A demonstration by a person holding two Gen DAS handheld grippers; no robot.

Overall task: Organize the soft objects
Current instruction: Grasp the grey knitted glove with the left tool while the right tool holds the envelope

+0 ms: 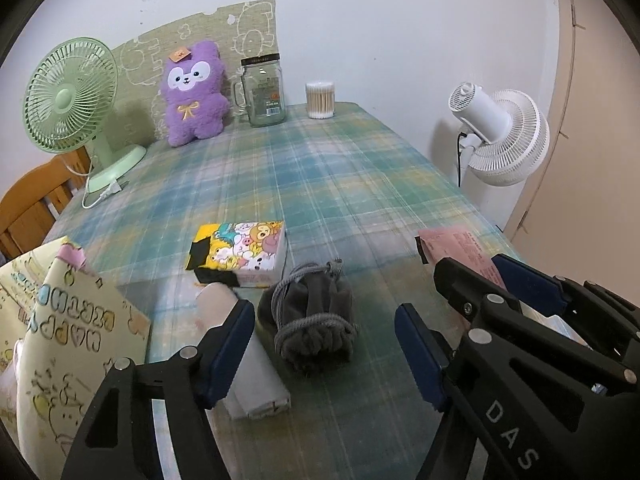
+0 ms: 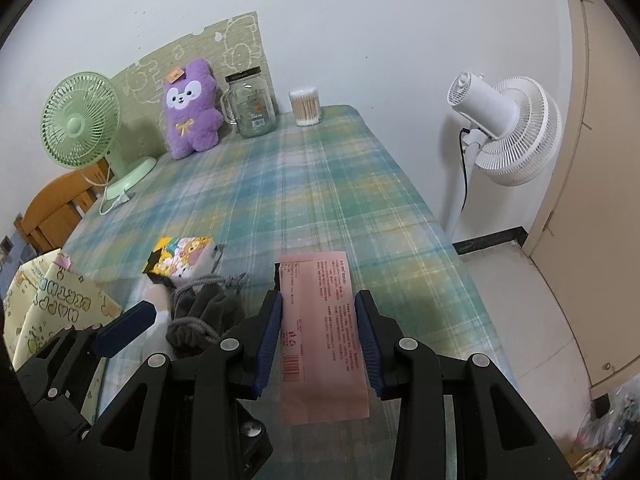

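A grey drawstring pouch point(image 1: 310, 314) lies on the plaid table, between and just beyond my left gripper's point(image 1: 325, 350) open fingers. A white folded cloth point(image 1: 248, 368) lies beside the left finger. A cartoon-printed tissue pack point(image 1: 240, 250) sits behind the pouch. My right gripper point(image 2: 319, 338) has its pads on both sides of a pink packet point(image 2: 320, 332) and holds it over the table's near edge. The pouch point(image 2: 204, 318) and tissue pack point(image 2: 182, 256) also show in the right wrist view. A purple plush point(image 1: 192, 94) leans at the back.
A yellow gift bag point(image 1: 68, 332) stands at the left. A green fan point(image 1: 70, 96), glass jar point(image 1: 264, 92) and cotton-swab tub point(image 1: 320, 100) line the back. A white standing fan point(image 2: 508, 128) is off the table's right edge. A wooden chair point(image 1: 36, 200) is at the left.
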